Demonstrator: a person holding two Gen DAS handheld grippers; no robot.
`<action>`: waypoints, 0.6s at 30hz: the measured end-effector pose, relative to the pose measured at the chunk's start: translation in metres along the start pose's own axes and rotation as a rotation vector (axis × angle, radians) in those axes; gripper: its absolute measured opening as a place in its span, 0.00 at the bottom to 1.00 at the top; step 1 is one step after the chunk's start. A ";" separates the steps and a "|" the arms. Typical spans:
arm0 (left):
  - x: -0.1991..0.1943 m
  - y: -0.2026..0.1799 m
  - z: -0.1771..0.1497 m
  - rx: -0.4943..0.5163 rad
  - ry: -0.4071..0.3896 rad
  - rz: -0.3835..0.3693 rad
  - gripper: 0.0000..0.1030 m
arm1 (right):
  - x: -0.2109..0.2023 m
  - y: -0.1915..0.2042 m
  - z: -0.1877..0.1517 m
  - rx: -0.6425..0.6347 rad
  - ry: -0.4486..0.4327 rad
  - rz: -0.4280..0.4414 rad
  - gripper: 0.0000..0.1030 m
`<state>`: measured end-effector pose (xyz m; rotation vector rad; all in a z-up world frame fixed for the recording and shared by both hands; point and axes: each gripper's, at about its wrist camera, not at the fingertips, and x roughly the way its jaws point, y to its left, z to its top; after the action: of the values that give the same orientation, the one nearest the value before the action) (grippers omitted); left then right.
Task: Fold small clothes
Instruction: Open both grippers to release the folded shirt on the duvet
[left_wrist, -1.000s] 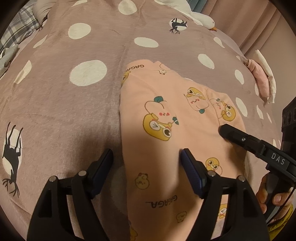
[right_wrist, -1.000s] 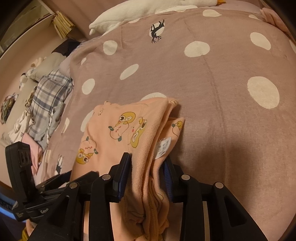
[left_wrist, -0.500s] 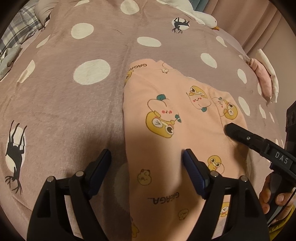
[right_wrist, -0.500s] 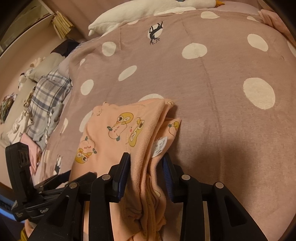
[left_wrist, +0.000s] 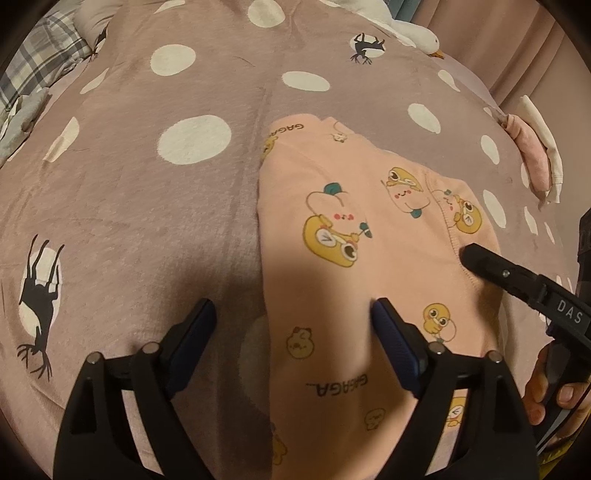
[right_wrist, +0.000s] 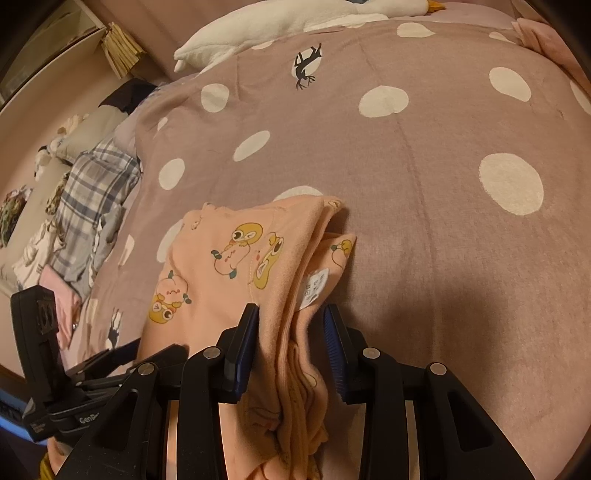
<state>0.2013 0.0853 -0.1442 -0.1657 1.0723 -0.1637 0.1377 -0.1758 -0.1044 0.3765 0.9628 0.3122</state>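
Lying folded on spotted blanket (left_wrist: 147, 229), pink garment (left_wrist: 332, 280): right gripper (right_wrist: 291, 334) prob. pinching its edge, left gripper (left_wrist: 293, 325) spread wide.

Peach cartoon-print folded garment (left_wrist: 369, 266): one
Black two-finger grippers: two, left gripper (left_wrist: 295, 325) and right gripper (right_wrist: 291, 325)
Mauve white-dotted fleece blanket (right_wrist: 424, 155): one
White plush goose (right_wrist: 295, 18): one
Plaid grey-blue cloth (right_wrist: 92, 192): one
Black deer silhouettes, left view: two
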 end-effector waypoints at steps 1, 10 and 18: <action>-0.001 0.001 -0.001 -0.003 0.001 -0.001 0.85 | 0.000 0.000 -0.001 0.001 0.000 0.000 0.33; -0.003 0.001 -0.003 0.000 -0.001 0.023 0.88 | -0.002 0.000 -0.002 0.000 -0.001 -0.006 0.33; -0.003 0.001 -0.003 -0.009 0.006 0.032 0.90 | -0.003 0.001 -0.003 0.005 -0.001 -0.018 0.42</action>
<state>0.1974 0.0870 -0.1427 -0.1556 1.0814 -0.1307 0.1335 -0.1759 -0.1035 0.3724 0.9661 0.2929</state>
